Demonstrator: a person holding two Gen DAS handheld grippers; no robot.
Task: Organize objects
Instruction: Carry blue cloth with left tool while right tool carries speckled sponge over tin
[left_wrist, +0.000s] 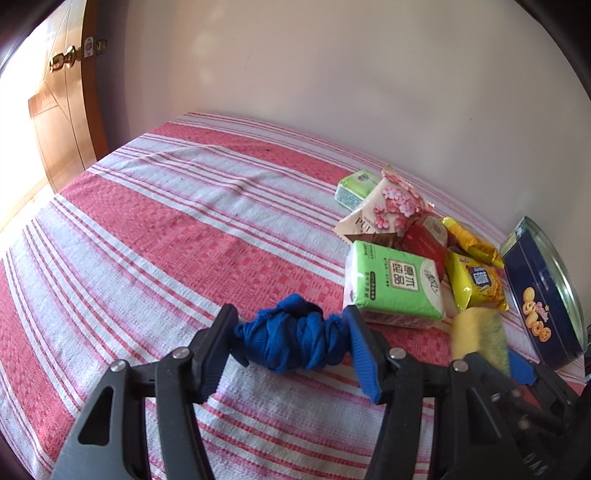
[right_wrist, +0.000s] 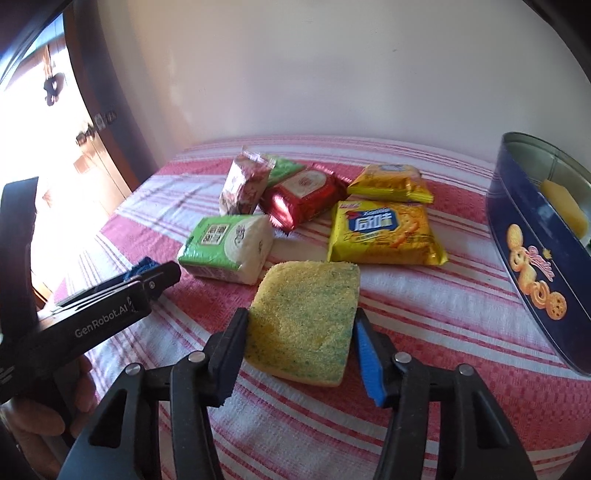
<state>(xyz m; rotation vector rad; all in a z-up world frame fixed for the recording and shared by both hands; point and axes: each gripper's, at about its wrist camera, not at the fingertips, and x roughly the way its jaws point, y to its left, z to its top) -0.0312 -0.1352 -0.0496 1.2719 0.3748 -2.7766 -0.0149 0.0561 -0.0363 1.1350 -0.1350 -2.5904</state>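
Note:
My left gripper (left_wrist: 291, 341) is shut on a bunched blue cloth (left_wrist: 291, 339), held just above the striped bed; a corner of the cloth shows in the right wrist view (right_wrist: 142, 266). My right gripper (right_wrist: 301, 341) is shut on a yellow-green sponge (right_wrist: 304, 321), which also shows blurred in the left wrist view (left_wrist: 478, 339). A blue cookie tin (right_wrist: 532, 254) stands open at the right with a yellow sponge (right_wrist: 563, 205) inside; it also shows in the left wrist view (left_wrist: 539, 295).
On the red-and-white striped cover (left_wrist: 147, 240) lies a cluster of packets: a green tissue pack (right_wrist: 225, 245), a red packet (right_wrist: 306, 195), two yellow snack packets (right_wrist: 384, 232), a floral packet (right_wrist: 243, 182). A wall runs behind. A wooden door (left_wrist: 62, 110) is at the left.

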